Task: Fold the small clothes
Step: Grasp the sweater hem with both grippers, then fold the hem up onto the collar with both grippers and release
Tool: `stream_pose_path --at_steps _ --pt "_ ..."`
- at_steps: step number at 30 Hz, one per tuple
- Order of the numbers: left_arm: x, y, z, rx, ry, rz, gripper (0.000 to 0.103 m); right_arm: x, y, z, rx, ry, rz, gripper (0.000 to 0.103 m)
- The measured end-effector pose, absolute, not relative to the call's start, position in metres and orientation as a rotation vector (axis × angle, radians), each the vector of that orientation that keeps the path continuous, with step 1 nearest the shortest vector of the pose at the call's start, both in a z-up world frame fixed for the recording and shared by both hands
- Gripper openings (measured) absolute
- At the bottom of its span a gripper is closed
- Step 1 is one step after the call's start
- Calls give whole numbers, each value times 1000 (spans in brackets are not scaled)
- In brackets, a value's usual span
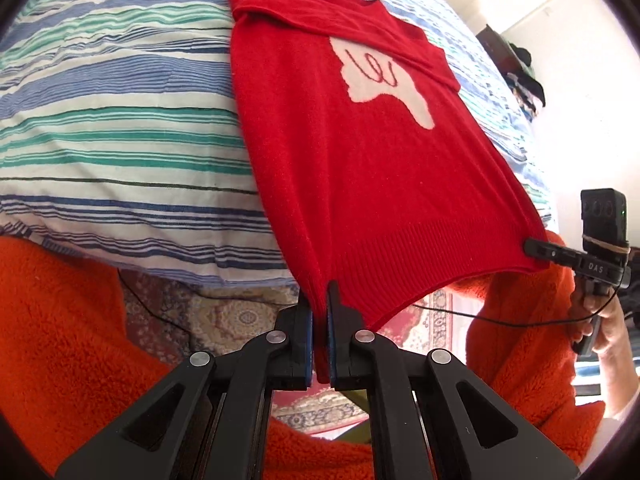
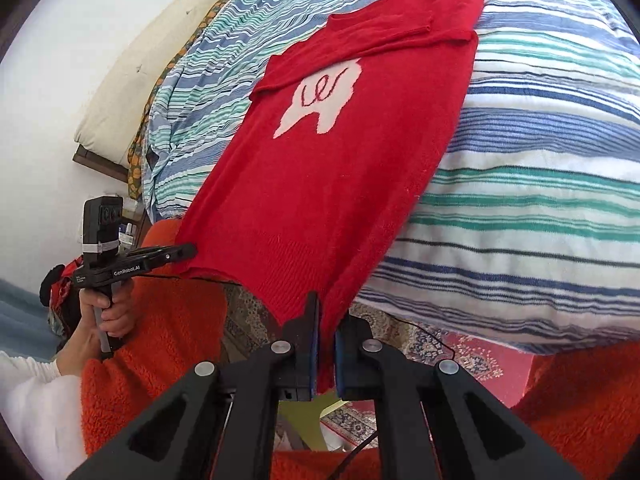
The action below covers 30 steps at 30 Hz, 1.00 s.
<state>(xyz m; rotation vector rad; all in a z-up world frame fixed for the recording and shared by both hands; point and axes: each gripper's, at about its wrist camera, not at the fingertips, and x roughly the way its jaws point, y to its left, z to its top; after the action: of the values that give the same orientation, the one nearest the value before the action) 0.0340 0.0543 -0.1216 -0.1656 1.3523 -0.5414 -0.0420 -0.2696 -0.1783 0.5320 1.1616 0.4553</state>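
A red knitted sweater (image 1: 360, 184) with a white motif lies on the striped bedding, its sleeves folded across the chest. My left gripper (image 1: 319, 298) is shut on one corner of the ribbed hem, which is lifted off the bed edge. In the left wrist view the right gripper (image 1: 534, 247) pinches the other hem corner at the right. In the right wrist view the sweater (image 2: 328, 184) stretches away from my right gripper (image 2: 328, 314), whose pads clamp its hem corner. The left gripper (image 2: 188, 251), held by a hand, grips the far corner there.
A blue, green and white striped duvet (image 1: 120, 128) covers the bed. Orange fleece (image 1: 60, 320) fills the near foreground on both sides. A patterned rug (image 2: 472, 356) shows below. A cream pillow (image 2: 140, 68) lies at the bed's far left. A thin black cable (image 1: 500, 322) hangs between the grippers.
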Motion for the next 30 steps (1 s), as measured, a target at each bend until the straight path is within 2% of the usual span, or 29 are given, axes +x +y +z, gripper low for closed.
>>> stream_pose_path --at_steps 6,10,16,22,23,26,28,29,30 --pt "119 50 -88 -372 1259 -534 3 1 -297 -159 859 976 476 6" --pt "213 25 -74 -383 1189 -494 3 75 -310 -134 893 856 452 6" --pt "350 -12 -111 -376 1261 -390 3 207 -340 -143 939 843 334 6" --pt "421 -20 -159 -367 1343 -317 7 293 -363 -181 983 906 266 7" --pt "429 -21 -165 -363 1357 -303 10 301 -367 -187 981 912 254 7" --pt "449 -14 -172 -398 1372 -282 22 318 -379 -202 992 923 183 20" --pt "453 -3 -164 -402 1337 -257 37 320 -396 -207 1004 908 139 50" --pt "449 3 -155 -370 1296 -232 51 320 -400 -204 1000 888 122 52" --pt "445 8 -145 -334 1251 -211 60 318 -404 -198 979 872 107 52"
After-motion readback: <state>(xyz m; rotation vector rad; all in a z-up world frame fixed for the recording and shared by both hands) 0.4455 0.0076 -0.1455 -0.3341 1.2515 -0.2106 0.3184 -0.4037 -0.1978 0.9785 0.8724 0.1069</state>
